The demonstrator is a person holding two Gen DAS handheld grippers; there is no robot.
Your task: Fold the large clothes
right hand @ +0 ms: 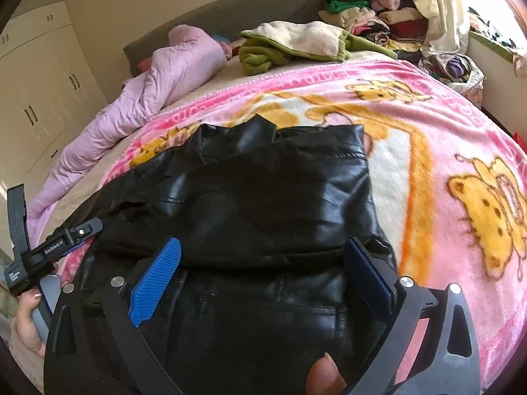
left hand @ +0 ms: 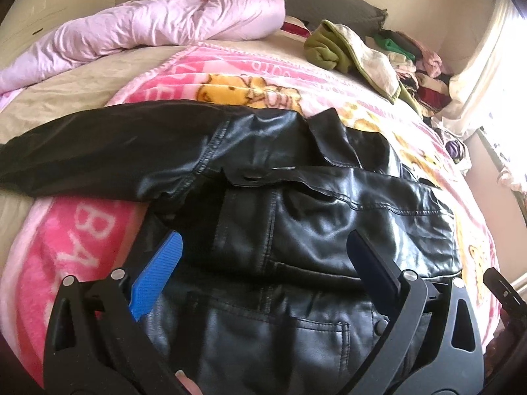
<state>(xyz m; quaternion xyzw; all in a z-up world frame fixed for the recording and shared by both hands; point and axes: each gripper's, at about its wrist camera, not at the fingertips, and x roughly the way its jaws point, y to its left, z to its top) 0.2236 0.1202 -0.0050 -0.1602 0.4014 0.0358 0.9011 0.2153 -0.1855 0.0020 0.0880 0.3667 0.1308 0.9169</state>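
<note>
I note the black glossy leather jacket [left hand: 296, 204] lying on the pink cartoon-print fleece blanket [right hand: 444, 138], one sleeve extended left of the body, its long axis crosswise. My left gripper [left hand: 263, 263] hovers nearer that sleeve; my right gripper [right hand: 263, 263] over the folded side. Both stand wide and empty, angled down.

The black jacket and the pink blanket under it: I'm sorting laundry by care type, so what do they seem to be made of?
The jacket looks like leather or faux leather: smooth, glossy, with sharp highlights and stitched seams; which one can't be told. The blanket looks like plush fleece, probably synthetic: fuzzy matte pile with a printed cartoon pattern.
</note>
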